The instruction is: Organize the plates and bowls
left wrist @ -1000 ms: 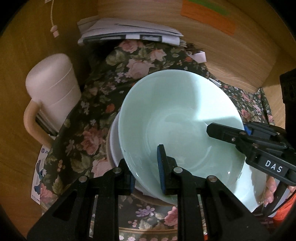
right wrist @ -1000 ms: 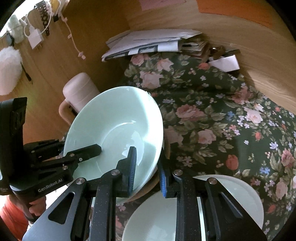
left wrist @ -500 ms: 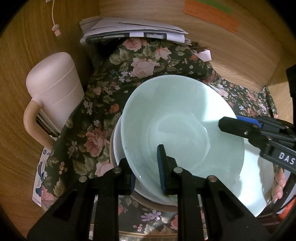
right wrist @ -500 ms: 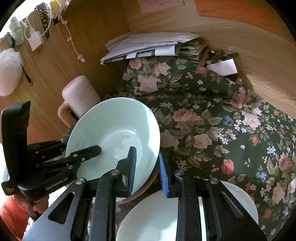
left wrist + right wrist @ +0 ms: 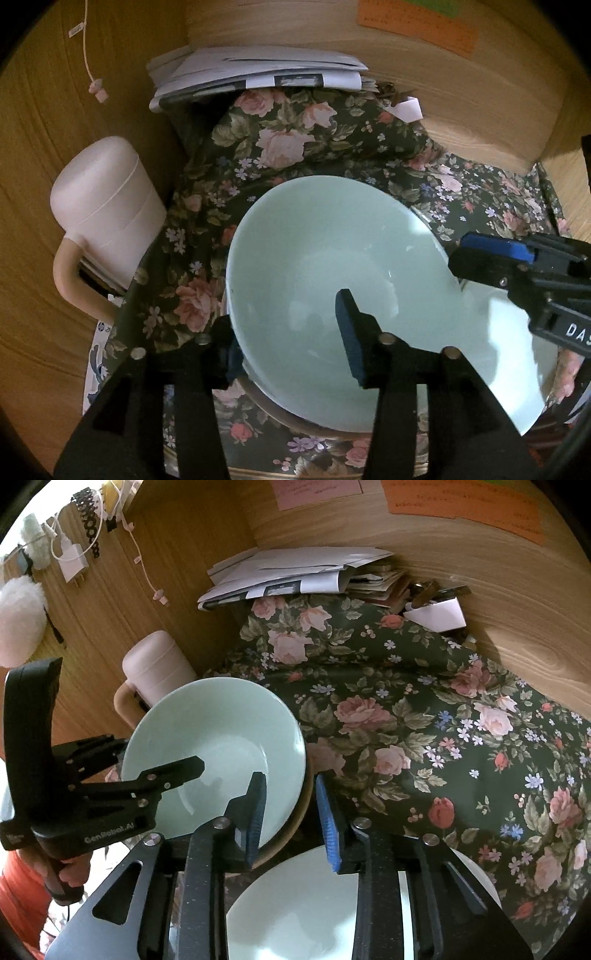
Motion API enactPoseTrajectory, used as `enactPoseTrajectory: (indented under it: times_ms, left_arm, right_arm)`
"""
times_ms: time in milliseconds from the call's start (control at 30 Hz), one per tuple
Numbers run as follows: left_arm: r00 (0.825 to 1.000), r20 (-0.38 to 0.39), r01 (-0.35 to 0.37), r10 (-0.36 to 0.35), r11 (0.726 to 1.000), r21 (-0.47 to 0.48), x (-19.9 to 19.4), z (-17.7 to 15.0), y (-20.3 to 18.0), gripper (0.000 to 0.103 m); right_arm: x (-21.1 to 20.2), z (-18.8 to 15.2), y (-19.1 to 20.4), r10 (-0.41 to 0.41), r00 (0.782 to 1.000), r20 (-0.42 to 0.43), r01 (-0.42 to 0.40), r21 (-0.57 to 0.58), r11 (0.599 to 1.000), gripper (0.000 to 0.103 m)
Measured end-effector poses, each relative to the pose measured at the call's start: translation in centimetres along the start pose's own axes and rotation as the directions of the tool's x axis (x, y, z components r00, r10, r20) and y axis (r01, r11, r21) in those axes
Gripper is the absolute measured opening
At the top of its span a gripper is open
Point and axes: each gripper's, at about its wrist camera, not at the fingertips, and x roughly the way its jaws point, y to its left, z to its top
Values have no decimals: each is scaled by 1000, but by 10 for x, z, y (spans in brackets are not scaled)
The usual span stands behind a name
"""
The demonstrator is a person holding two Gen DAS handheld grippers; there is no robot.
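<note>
A pale green bowl sits on a stack with a brown rim under it, on the floral cloth; it also shows in the right wrist view. My left gripper is open, its jaws astride the bowl's near rim, one finger inside and one outside. My right gripper is open, its jaws astride the bowl's right rim. A second pale green plate lies under the right gripper; in the left wrist view it shows right of the bowl.
A pink lidded jug stands left of the bowl against the wooden wall. A pile of papers lies at the back. The floral cloth stretches to the right. Wooden walls close the back and left.
Both grippers opened wider around the bowl's rim and drew back slightly. The bowl went from tilted to resting level on the stack.
</note>
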Motion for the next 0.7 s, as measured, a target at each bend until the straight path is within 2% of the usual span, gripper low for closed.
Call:
enactPoseTrajectory:
  times_ms: [200,433,567,700]
  left_arm:
    - [1000,-11,-4,4,1000,9,-2,2,0,46]
    - [999,-12,32,-32,999,-40,-10,7,11,49]
    - [1000,17,9,-8,999,-48,-18,9,17,50]
    - [1000,27,12,-10,998,-61,-25,4,26,56]
  right_arm:
    - [-3,-1,0,-4,1000,7,4,4,1000,36]
    - [-5,0,0,-8,1000,14,8,3,1000,38]
    - [-3,0,0,-8,1000,6,8,-4,1000,38]
    - [2,0,2,-4,1000,-15,4,-14,1000,39]
